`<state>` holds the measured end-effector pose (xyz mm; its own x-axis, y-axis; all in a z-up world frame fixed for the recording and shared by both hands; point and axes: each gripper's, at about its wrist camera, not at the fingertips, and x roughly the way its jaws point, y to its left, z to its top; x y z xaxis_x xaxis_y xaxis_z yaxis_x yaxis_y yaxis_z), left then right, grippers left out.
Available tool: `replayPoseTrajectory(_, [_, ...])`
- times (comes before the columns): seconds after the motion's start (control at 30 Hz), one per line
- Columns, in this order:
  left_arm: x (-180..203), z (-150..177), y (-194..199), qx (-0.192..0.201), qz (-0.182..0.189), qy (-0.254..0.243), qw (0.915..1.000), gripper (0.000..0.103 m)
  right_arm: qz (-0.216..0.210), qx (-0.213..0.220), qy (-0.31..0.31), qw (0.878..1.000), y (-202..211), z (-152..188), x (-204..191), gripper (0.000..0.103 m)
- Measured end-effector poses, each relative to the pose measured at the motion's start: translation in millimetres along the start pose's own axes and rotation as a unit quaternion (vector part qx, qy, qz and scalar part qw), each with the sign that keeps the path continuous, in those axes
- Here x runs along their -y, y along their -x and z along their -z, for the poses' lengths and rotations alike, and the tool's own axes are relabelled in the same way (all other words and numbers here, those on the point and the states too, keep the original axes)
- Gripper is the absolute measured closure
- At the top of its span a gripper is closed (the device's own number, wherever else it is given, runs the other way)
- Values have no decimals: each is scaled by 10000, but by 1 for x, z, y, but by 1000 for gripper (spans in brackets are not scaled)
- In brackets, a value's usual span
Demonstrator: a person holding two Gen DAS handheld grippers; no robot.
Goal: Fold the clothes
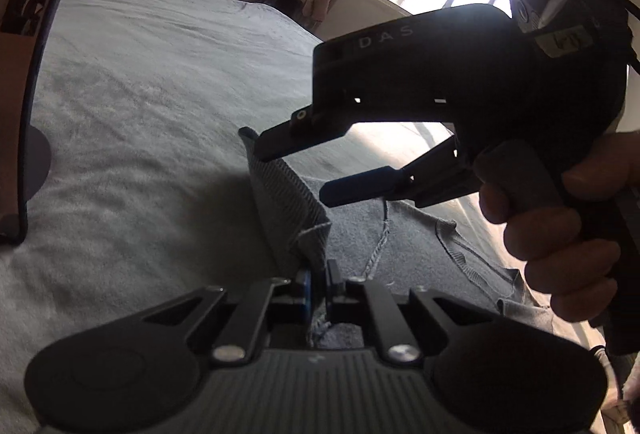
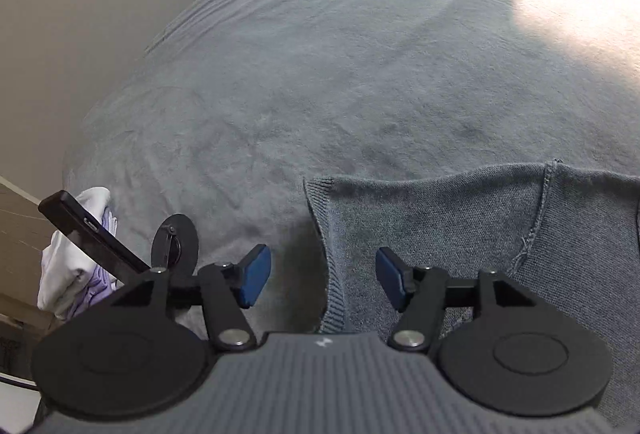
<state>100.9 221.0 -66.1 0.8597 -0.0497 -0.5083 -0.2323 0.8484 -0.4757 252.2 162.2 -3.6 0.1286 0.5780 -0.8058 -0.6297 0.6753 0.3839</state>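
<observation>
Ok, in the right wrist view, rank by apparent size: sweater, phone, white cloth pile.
1. Sweater, by far the largest.
2. and 3. Phone and white cloth pile look about alike; each is partly hidden, so I won't rank them.

The letters "D A S" stand in pale capitals on the black body of the right tongs (image 1: 316, 170), seen at two o'clock in the left wrist view. A white label (image 1: 564, 42) further back on that body bears handwriting too unclear to read.
</observation>
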Motion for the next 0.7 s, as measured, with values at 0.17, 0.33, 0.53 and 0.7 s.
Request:
replayPoseTrajectory(0.17, [1,1,4,-50,54,-22,10000,98,760,-155,644,9949,-30,-6,-17,60])
replayPoseTrajectory(0.33, [3,-1,8,-57,266,-55,9996,99,847,178,419,9954,-15,-5,3,100])
replayPoseTrajectory(0.53, [13,-3,9,-198,948,-133,9952,98,988,679,28,9928,30,3,37,100])
replayPoseTrajectory(0.7, [25,-3,15,-576,1701,-208,9835,87,1068,963,-262,9893,62,24,67,100])
